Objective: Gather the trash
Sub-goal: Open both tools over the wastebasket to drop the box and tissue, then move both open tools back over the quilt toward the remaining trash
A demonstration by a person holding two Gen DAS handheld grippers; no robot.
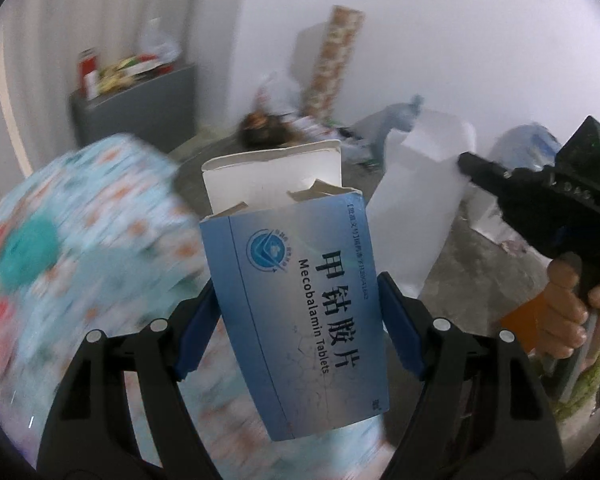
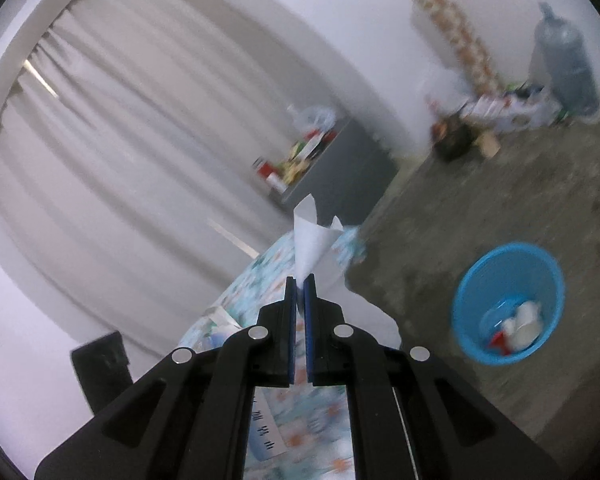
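Observation:
My left gripper [image 1: 298,292] is shut on a blue medicine box [image 1: 300,308] printed "Mecobalamin Tablets", its top flap torn open; the blue pads press both long sides. It hangs above the patterned tablecloth [image 1: 80,248]. My right gripper [image 2: 299,280] is shut on a white sheet of paper [image 2: 312,244] that sticks up and droops past the fingertips. In the left wrist view the right gripper [image 1: 466,160] reaches in from the right with that white paper [image 1: 412,208] hanging from it, a hand [image 1: 568,312] on its handle. A blue bin [image 2: 466,312] with some trash stands on the floor, lower right.
A grey cabinet [image 1: 140,104] with packets on top stands by the curtain. Clutter lies along the far wall: a patterned roll [image 2: 452,28], a large water bottle [image 2: 568,64], bags and boxes. The bare concrete floor [image 2: 480,200] spreads between table and wall.

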